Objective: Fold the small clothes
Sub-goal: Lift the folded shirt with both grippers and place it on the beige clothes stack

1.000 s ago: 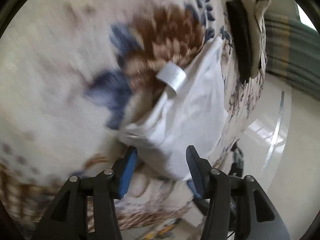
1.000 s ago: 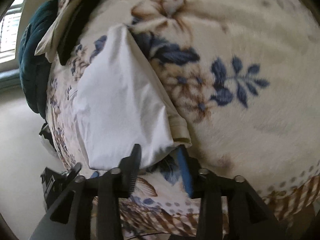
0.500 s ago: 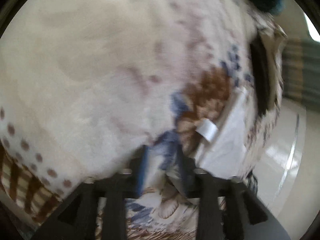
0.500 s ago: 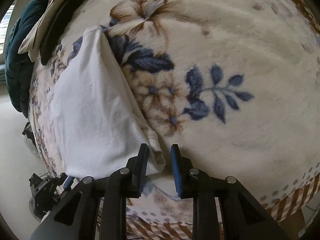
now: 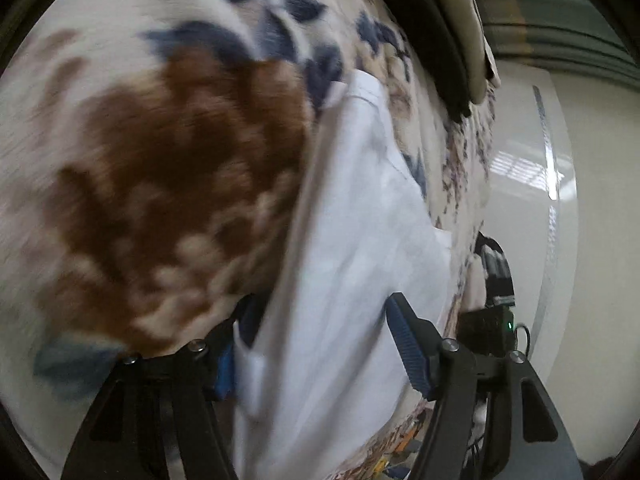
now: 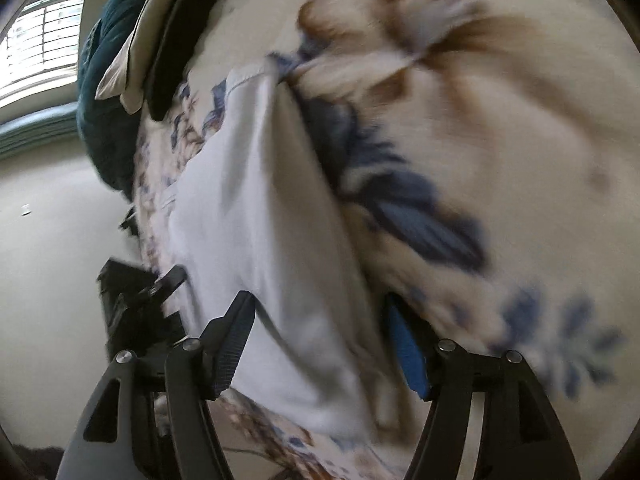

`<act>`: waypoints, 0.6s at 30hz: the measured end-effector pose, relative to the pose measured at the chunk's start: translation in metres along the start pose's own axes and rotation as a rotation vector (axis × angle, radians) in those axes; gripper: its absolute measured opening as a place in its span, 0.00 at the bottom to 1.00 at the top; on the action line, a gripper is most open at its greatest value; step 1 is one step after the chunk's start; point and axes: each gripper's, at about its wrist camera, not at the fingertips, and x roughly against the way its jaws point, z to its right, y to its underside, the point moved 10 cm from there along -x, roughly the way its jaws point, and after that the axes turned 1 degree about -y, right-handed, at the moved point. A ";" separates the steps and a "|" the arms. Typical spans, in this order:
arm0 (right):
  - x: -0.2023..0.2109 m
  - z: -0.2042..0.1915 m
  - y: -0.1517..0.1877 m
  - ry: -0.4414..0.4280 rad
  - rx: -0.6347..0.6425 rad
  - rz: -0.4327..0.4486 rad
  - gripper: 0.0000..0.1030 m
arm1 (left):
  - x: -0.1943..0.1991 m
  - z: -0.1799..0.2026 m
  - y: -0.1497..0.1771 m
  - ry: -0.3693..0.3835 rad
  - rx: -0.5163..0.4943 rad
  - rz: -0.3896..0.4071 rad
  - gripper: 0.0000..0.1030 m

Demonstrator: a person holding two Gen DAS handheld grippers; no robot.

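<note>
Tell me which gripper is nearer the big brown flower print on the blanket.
Left gripper: brown flower print reaches its finger. Right gripper sits beside blue leaves, brown well ahead.

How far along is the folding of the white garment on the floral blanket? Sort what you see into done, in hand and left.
Done: the white garment lies as a narrow, lengthwise-doubled strip on the floral blanket.
In hand: both tongs are open and straddle its near end, left tongs and right tongs; neither grips it.
Left: probably closing on that end and folding it across. Blur hides finer creases.
</note>
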 end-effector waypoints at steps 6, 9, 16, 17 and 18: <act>-0.032 -0.029 -0.006 -0.038 0.046 -0.061 0.28 | -0.001 0.025 0.007 0.006 -0.068 0.003 0.14; -0.030 -0.038 -0.005 -0.018 0.052 -0.036 0.18 | 0.010 0.037 0.005 0.018 -0.077 0.019 0.13; 0.007 -0.100 -0.016 0.028 0.112 0.035 0.15 | 0.050 0.090 -0.026 0.059 -0.112 0.041 0.13; 0.012 -0.109 -0.021 0.025 0.117 0.041 0.15 | 0.056 0.103 -0.036 0.062 -0.126 0.047 0.13; 0.021 -0.124 -0.029 0.020 0.128 0.051 0.15 | 0.062 0.116 -0.047 0.065 -0.144 0.055 0.13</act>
